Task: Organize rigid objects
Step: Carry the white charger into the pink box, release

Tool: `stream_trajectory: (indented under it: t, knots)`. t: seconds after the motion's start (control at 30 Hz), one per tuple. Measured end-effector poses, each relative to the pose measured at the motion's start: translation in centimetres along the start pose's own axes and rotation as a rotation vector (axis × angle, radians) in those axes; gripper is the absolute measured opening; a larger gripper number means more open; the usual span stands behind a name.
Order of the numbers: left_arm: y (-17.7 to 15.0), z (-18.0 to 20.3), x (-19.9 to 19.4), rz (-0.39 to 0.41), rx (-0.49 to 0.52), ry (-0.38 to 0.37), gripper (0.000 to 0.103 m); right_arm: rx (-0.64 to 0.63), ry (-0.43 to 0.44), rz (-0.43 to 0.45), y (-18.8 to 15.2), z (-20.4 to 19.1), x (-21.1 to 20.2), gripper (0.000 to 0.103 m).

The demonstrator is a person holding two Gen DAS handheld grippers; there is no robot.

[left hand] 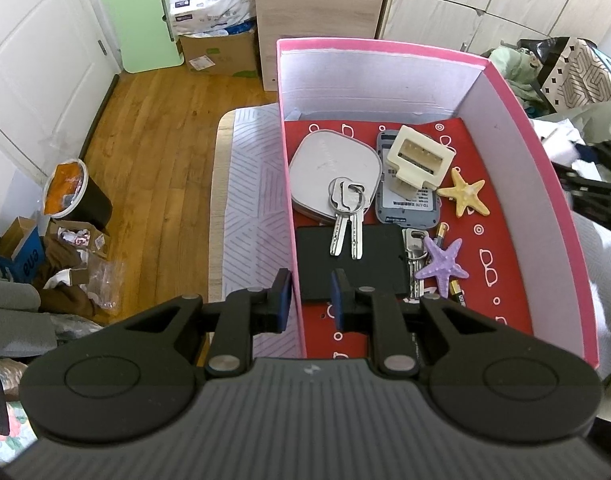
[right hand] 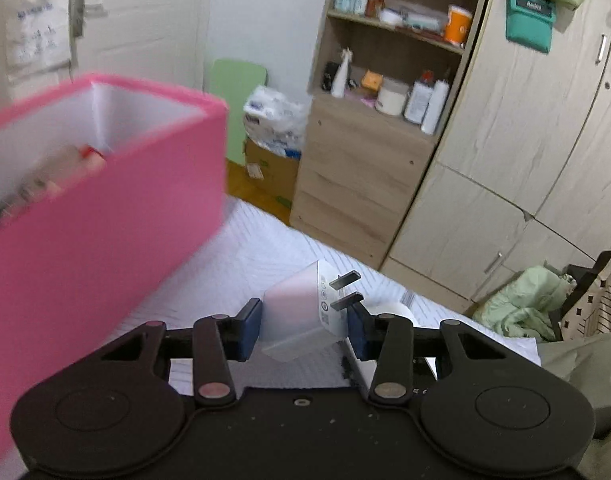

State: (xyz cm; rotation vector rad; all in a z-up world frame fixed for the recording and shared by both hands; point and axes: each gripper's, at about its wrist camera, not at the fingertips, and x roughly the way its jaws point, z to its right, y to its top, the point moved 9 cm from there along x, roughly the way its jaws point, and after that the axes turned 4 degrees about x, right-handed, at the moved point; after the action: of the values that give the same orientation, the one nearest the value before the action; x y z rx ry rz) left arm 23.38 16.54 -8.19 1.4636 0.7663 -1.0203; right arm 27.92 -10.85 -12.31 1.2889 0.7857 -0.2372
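The right gripper (right hand: 305, 330) is being held closed on a white plastic plug-in charger block (right hand: 301, 320), both blue pads being pressed against its flat sides, with its two dark metal prongs (right hand: 345, 290) being pointed up and away to the right of the fingers. The charger's long axis is being carried roughly along the gripper's pointing line, slightly tilted. To the left of this gripper, and slightly above it in the right wrist view, a pink cardboard box with a white interior (right hand: 117, 216) is being shown close by and blurred; the coming move is judged to turn on this: the charger has to be carried leftward and over the near pink wall. The left gripper (left hand: 311, 300) is being kept narrow, straddling the left wall of the box (left hand: 293, 240), one pad outside and one inside, apparently steadying it; whether the pads are actually pinching the wall cannot be told. Inside are being listed a grey rounded-square case (left hand: 325, 168), a bunch of silver keys (left hand: 345, 220), a cream plastic connector (left hand: 419, 156), a yellow starfish (left hand: 465, 196) and a purple starfish (left hand: 443, 264). The right hand, already holding the charger, is judged the one to make the placement.
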Motion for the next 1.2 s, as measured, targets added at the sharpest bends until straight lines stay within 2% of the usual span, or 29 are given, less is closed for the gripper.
stream_trajectory:
  t: [0.17, 0.23, 0.37, 0.43, 0.67, 0.73, 0.83, 0.97, 1.0, 1.2]
  knots:
    - [-0.1, 0.0, -0.1, 0.012, -0.005, 0.003, 0.018, -0.036, 0.131, 0.062, 2.4, -3.4, -5.5, 0.049]
    - [-0.2, -0.1, -0.1, 0.019, -0.004, 0.003, 0.018, -0.069, 0.213, 0.065, 3.2, -5.2, -7.8, 0.049]
    - [-0.3, -0.4, -0.2, 0.024, -0.019, -0.013, 0.018, -0.093, 0.409, -0.01, 3.8, -8.7, -9.6, 0.049]
    - [-0.3, -0.4, -0.2, 0.025, -0.017, -0.015, 0.018, -0.13, 0.462, -0.062, 3.6, -10.7, -9.6, 0.049]
    - [-0.3, -0.4, -0.2, 0.026, -0.02, -0.015, 0.018, -0.407, 0.518, -0.256, 2.0, -14.8, -7.8, 0.05]
    - [-0.4, -0.5, -0.3, 0.026, -0.016, -0.017, 0.018, -0.459, 0.534, -0.308, 1.0, -15.2, -7.3, 0.05]
    - [-0.4, -0.5, -0.4, 0.023, -0.009, -0.023, 0.018, -0.466, 0.561, -0.377, -0.1, -15.2, -6.7, 0.05]
    - [-0.3, -0.5, -0.4, 0.022, -0.012, -0.024, 0.018, -0.466, 0.532, -0.356, 0.0, -15.0, -6.8, 0.051]
    - [-0.3, -0.5, -0.4, 0.023, -0.013, -0.023, 0.018, -0.456, 0.532, -0.348, 0.2, -14.8, -6.9, 0.054]
    - [-0.2, -0.3, -0.4, 0.022, -0.025, -0.021, 0.02, -0.342, 0.526, -0.267, 2.0, -12.6, -8.1, 0.056]
